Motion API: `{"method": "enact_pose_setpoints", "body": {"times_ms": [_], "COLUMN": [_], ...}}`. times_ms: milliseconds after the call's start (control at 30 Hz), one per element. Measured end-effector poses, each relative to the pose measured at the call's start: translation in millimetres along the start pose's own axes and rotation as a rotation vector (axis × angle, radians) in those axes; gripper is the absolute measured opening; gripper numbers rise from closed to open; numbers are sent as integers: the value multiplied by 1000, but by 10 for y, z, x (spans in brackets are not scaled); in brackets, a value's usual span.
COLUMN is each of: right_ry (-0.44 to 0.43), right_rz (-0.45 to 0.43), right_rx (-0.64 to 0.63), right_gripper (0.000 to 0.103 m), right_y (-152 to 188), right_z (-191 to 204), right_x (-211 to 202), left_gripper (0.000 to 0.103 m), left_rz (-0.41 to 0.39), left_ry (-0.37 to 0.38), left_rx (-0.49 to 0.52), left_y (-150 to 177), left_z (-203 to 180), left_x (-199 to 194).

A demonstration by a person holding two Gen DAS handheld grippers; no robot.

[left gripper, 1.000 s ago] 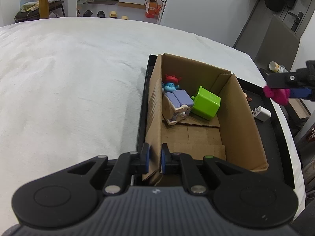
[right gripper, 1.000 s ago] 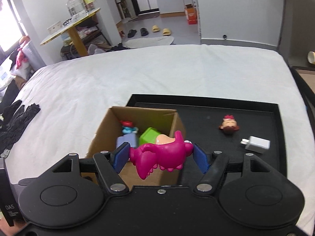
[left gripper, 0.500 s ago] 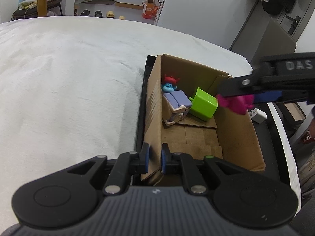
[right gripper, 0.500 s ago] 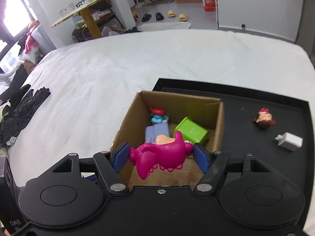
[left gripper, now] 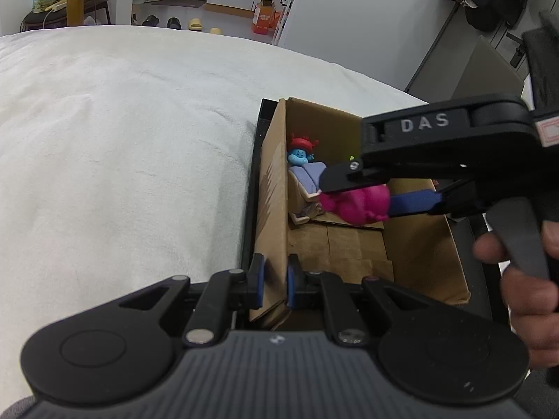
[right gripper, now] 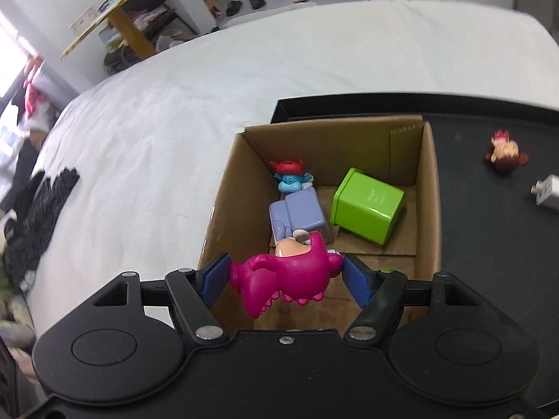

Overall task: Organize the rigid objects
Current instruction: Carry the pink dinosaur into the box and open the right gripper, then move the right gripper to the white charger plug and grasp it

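Note:
My left gripper (left gripper: 274, 269) is shut on the near left wall of the open cardboard box (left gripper: 422, 244), which stands on a black tray. My right gripper (right gripper: 284, 274) is shut on a pink dinosaur toy (right gripper: 293, 279) and holds it in the air over the box (right gripper: 428, 192), just above the things inside. From the left wrist view the pink dinosaur toy (left gripper: 360, 202) hangs in front of the green cube and hides most of it. Inside lie a green cube (right gripper: 367, 206), a purple sofa toy (right gripper: 297, 214) and a blue figure with red hair (right gripper: 290, 174).
The black tray (right gripper: 489, 244) right of the box carries a small doll figure (right gripper: 505, 150) and a white charger plug (right gripper: 548, 193). Dark cloth (right gripper: 38, 216) lies at the left edge of the white bed cover (left gripper: 122, 139). A person's hand (left gripper: 524, 286) grips the right gripper's handle.
My right gripper has carried the pink dinosaur toy from over the tray to above the box and lower into it. The left gripper has kept its hold on the box wall.

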State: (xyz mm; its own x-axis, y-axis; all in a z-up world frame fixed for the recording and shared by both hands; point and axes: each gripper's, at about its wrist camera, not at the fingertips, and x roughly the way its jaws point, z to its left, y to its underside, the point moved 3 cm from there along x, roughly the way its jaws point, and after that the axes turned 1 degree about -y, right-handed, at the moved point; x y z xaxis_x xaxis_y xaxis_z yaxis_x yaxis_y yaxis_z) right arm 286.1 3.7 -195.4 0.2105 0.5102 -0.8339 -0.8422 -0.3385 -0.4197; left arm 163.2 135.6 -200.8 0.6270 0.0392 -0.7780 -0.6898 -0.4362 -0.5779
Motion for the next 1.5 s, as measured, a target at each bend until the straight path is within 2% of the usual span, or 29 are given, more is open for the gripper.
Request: {"method": "enact_pose_setpoints", "body": {"times_ms": [100,600,1000,1500], "right_ry": [-17,-39,-18,8], "right_rz": [16,21,-21,-105], "right_rx": [46,-37,-132,-108], "right_gripper": [70,70,80,87], "right_y": [27,110,114,126], "right_z": [-56,-159,-270,-788], "right_x": [52,-339,-684,-922], "left_gripper": [12,12,11,11], "left_rz": [-1,-2,-1,6], "left_ry": [3,-3,-15,-62], "left_rx": [1,-3,7,30], "left_y": [-2,-5,6,-4], "left_z": [-2,0,-28,-128], "left_x": [-7,-10,6,9]}}
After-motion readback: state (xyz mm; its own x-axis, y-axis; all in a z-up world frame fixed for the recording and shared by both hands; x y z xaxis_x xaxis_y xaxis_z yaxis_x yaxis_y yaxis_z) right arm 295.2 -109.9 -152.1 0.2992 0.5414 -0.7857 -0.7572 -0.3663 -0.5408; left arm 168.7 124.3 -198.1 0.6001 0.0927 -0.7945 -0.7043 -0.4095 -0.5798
